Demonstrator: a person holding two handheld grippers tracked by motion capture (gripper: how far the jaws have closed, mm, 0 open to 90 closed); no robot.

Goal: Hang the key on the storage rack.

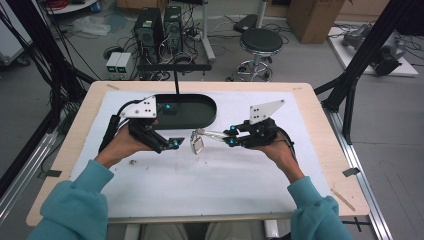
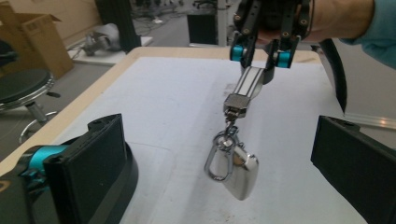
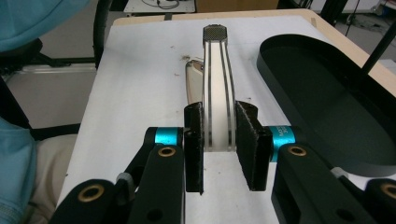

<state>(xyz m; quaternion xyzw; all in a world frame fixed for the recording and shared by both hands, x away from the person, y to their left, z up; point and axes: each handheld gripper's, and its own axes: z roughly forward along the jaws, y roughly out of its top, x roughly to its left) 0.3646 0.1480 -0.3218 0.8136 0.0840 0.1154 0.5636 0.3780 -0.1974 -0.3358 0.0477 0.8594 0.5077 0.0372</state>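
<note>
Right gripper [image 1: 231, 136] at frame centre clamps the keychain [image 2: 238, 140] strap, fob dangling above the mat [image 1: 225, 175]; left gripper [image 1: 175, 143], centre-left, jaws spread wide, holding nothing

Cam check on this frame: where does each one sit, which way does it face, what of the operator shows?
High view: above the person's side, facing forward and down on the table; shows both forearms, left gripper, right gripper.
Left gripper view: rides the left gripper, looks between its open jaws across the table at the right gripper holding the keychain.
Right gripper view: rides the right gripper, looks along the clamped keychain strap toward the black tray; a teal sleeve at left.
Shared: all three show the keychain.
</note>
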